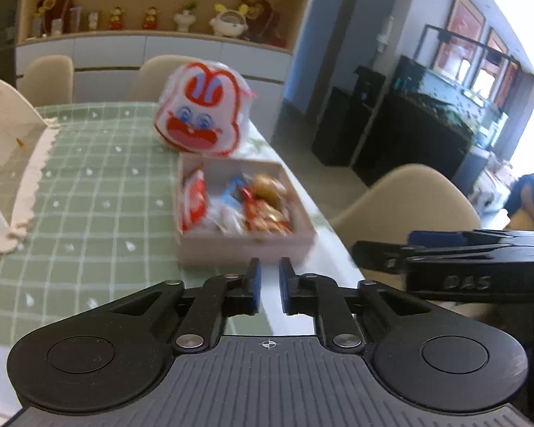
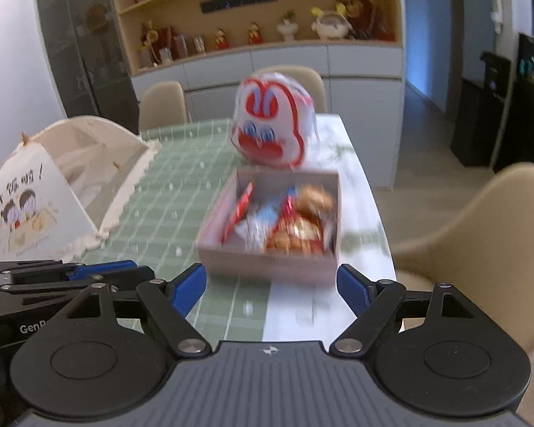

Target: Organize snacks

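A shallow pale box (image 1: 245, 245) (image 2: 267, 261) sits near the table's right edge and holds several wrapped snacks (image 1: 267, 210) (image 2: 295, 227). Behind it stands a white and red rabbit-face bag (image 1: 199, 112) (image 2: 270, 124). My left gripper (image 1: 270, 284) is in front of the box with its jaws nearly closed and nothing between them. My right gripper (image 2: 270, 286) is open and empty, just in front of the box. Each gripper shows at the edge of the other's view, the right one (image 1: 455, 256) and the left one (image 2: 71, 274).
A green checked tablecloth (image 1: 99, 185) (image 2: 181, 192) covers the table. A white mesh food cover (image 1: 3, 163) (image 2: 50, 192) stands at the left. Beige chairs (image 1: 409, 195) (image 2: 480, 220) flank the table. A shelf cabinet with figurines (image 1: 160, 17) lines the back wall.
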